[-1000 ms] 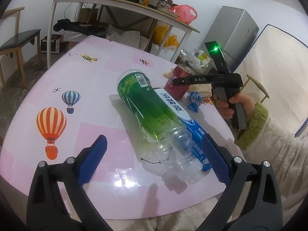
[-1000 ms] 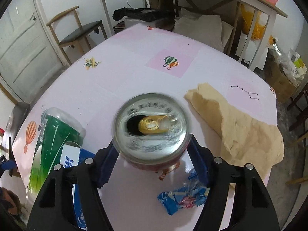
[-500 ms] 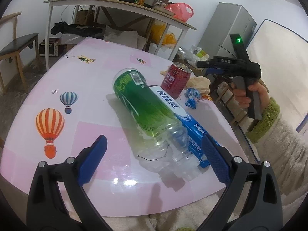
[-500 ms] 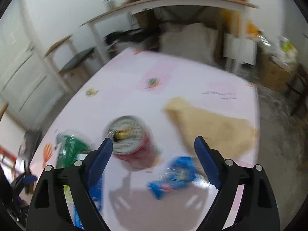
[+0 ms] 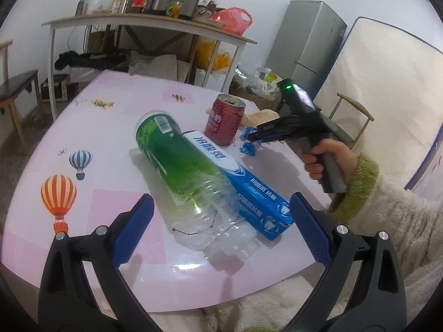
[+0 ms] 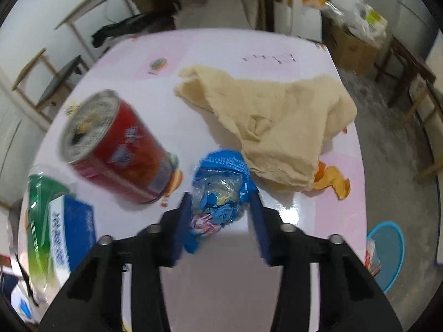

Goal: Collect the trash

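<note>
A crumpled blue wrapper [image 6: 220, 185] lies on the pink table [image 6: 221, 55] between the pads of my right gripper [image 6: 221, 207], whose jaws stand closed in against its sides. It also shows in the left wrist view [image 5: 250, 141]. A red can [image 6: 119, 149] stands just left of the wrapper. A green plastic bottle [image 5: 188, 177] lies on its side beside a blue toothpaste box [image 5: 243, 191]. My left gripper [image 5: 221, 221] is open, its pads either side of the bottle's clear end, not touching.
A beige paper bag [image 6: 277, 121] and an orange scrap [image 6: 332, 182] lie right of the wrapper. A blue bin [image 6: 384, 251] stands on the floor at right. Chairs, a cluttered side table [image 5: 155, 25] and a fridge [image 5: 307, 44] surround the table.
My right gripper let go of the red can, lifted away, then came down around the blue wrapper and narrowed on it. My left gripper barely moved.
</note>
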A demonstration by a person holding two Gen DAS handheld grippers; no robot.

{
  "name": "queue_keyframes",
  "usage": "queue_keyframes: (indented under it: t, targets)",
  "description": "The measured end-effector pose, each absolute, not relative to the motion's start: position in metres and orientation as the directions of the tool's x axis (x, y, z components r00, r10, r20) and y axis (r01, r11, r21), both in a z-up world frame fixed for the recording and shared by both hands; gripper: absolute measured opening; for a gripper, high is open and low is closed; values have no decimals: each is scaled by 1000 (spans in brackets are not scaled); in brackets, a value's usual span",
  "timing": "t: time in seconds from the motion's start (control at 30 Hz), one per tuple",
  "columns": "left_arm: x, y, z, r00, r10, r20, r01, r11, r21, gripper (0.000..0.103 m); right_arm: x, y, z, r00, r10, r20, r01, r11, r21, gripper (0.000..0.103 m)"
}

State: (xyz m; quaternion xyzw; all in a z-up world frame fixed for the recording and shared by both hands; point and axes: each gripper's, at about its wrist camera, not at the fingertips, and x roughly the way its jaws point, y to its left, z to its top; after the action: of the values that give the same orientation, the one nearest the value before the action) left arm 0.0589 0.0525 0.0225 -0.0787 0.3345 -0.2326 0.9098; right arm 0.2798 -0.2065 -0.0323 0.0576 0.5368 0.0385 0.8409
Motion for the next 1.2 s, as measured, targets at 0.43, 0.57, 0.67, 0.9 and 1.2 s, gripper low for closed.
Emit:
queue_keyframes:
  t: [0.43,0.57,0.67,0.9,1.2]
  targets:
    - [48,-10,33,628,-534,-567,489,837,-247,94,203,-207,-27,271,434,-859,-144,901,410,33]
    - [53,-29,32,612,-554,-564,521,819,-240,94,197,-224,7,385,405,-829,-196,914,356,63]
    - [58,-41,31,603,-559,-569,535,813,-232,94,220,-246,35,506,315,-803,-156,949,273,71]
    - [72,-55,24,588,-548,-594,536,815,-221,86,331,-275,11,518,122,-846,-12,991,136,75]
    - [86,-49,14,570,-539,-621,514,823,-242,70,344,-278,4,562,165,-810,40,973,226,4]
